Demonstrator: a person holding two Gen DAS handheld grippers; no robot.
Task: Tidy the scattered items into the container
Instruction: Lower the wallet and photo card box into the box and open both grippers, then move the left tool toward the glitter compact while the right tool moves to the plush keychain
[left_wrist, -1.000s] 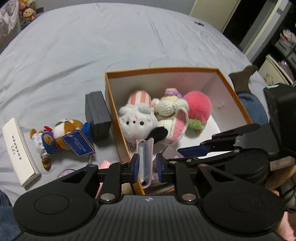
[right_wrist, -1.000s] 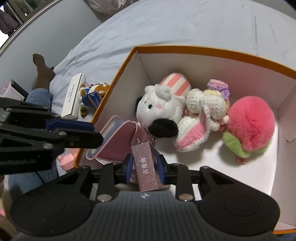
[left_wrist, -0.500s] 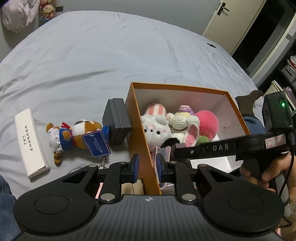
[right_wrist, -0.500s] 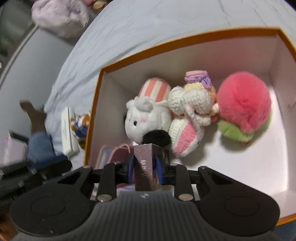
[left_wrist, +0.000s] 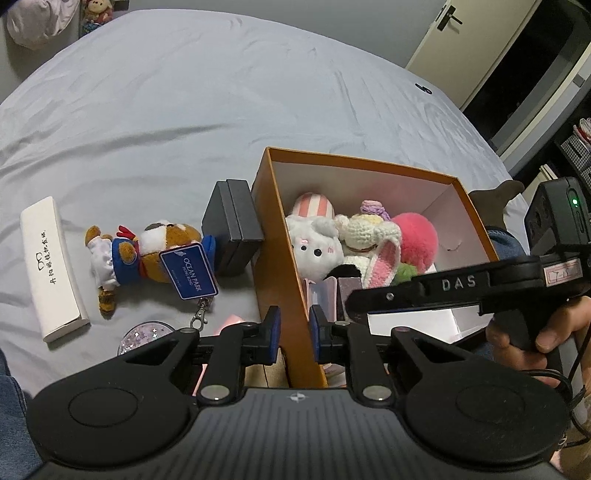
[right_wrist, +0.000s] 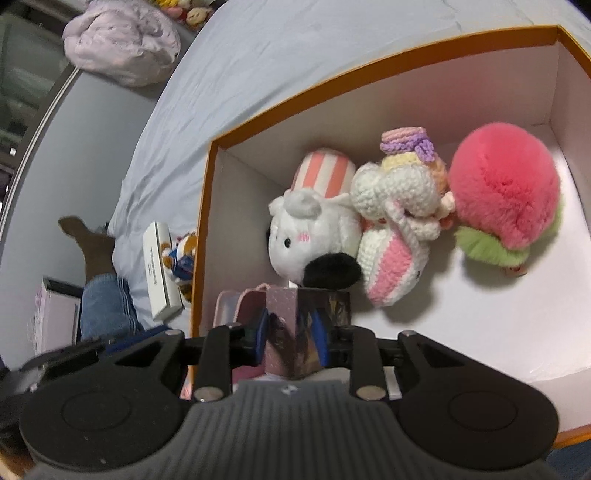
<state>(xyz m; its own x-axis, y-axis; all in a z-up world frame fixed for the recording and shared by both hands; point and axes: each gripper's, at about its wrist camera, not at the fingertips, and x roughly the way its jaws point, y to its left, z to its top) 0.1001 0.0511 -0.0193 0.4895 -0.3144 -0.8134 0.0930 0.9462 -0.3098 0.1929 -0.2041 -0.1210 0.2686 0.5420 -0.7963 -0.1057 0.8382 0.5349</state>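
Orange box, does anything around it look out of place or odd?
Several items lie outside the orange cardboard box on the grey bedsheet: a brown tagged plush toy, a long white carton and a black case propped against its wall. Nothing looks damaged or spilled.

I see a bed (left_wrist: 184, 110) under a grey, lightly wrinkled sheet. Resting directly on it: an orange box (left_wrist: 275, 236), a dark grey case (left_wrist: 232, 229) touching the box's left wall, a plush keychain toy (left_wrist: 147, 251) with a blue tag, a long white box (left_wrist: 51, 266), and a glittery round thing (left_wrist: 142, 334) nearest me.
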